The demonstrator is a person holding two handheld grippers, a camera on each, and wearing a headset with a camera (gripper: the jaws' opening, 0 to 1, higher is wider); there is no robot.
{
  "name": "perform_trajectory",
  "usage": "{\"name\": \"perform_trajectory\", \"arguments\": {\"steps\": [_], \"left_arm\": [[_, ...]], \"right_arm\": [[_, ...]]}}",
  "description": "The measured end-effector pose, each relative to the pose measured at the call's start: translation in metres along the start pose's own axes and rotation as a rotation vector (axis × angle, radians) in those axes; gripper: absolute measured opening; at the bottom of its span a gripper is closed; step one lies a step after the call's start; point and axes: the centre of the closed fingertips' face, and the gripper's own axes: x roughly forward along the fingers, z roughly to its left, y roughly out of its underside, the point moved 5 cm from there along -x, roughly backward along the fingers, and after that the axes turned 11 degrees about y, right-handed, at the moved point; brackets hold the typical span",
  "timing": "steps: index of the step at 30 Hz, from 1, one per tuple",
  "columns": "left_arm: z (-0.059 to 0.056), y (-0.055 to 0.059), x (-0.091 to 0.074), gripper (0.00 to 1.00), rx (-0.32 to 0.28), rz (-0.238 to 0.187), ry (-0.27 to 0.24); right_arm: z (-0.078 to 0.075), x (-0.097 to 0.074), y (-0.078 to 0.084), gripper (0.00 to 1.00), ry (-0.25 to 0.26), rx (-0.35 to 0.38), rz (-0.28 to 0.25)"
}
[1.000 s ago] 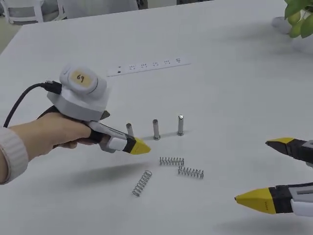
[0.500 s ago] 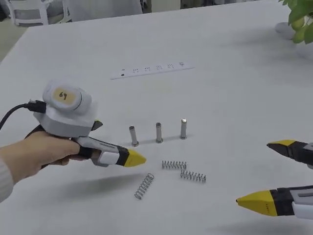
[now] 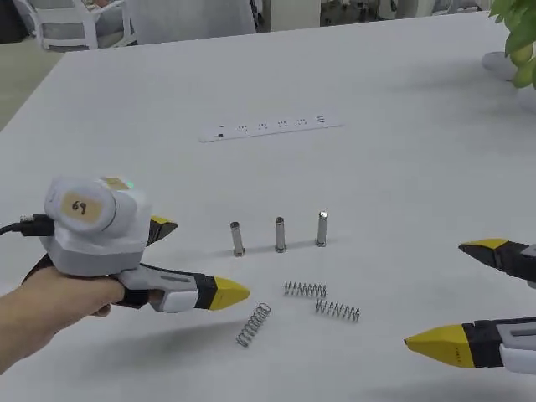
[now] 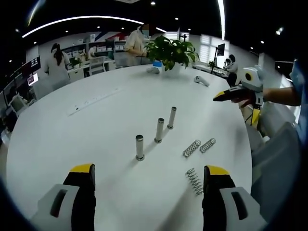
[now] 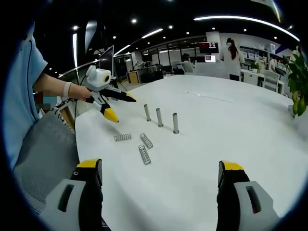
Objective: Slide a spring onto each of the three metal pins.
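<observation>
Three metal pins: upright in a row, centre of frame, on the white tabletop.
Three springs: lying loose just below the pins.
Left hand-held gripper: lower left, jaws apart, empty.
Right hand-held gripper: lower right, jaws apart, empty.

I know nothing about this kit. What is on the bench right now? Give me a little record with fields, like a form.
Pins: three metal pins standing upright in a row, all bare
Springs: three springs lying loose on the table in front of the pins
Left gripper: open, holding nothing, to the left of the springs
Right gripper: open, holding nothing, to the right of the springs
Also there: a white power strip behind the pins
Progress: no spring on any pin yet
</observation>
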Motion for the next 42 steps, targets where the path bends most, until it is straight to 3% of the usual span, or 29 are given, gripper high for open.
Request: {"name": "perform_trajectory", "arguments": {"steps": [8,14,20,32,42], "left_arm": [[-0.011,0.008,-0.011,0.89,-0.007,-0.089,-0.02],[-0.022,0.008,-0.021,0.91,0.015,-0.132,0.004],[-0.029,0.014,-0.026,0.93,0.034,-0.125,0.023],[-0.036,0.017,-0.038,0.9,0.019,-0.163,-0.003],[-0.045,0.02,-0.04,0.85,0.019,-0.155,-0.005]], "right_arm": [[-0.001,0.003,-0.006,0.99,-0.008,-0.022,-0.002],[-0.003,0.006,-0.009,1.0,-0.015,-0.042,0.004],[-0.004,0.009,-0.013,1.0,-0.019,-0.063,-0.005],[-0.011,0.008,-0.019,1.0,-0.019,-0.097,-0.005],[-0.01,0.008,-0.023,1.0,-0.029,-0.115,-0.019]]}}
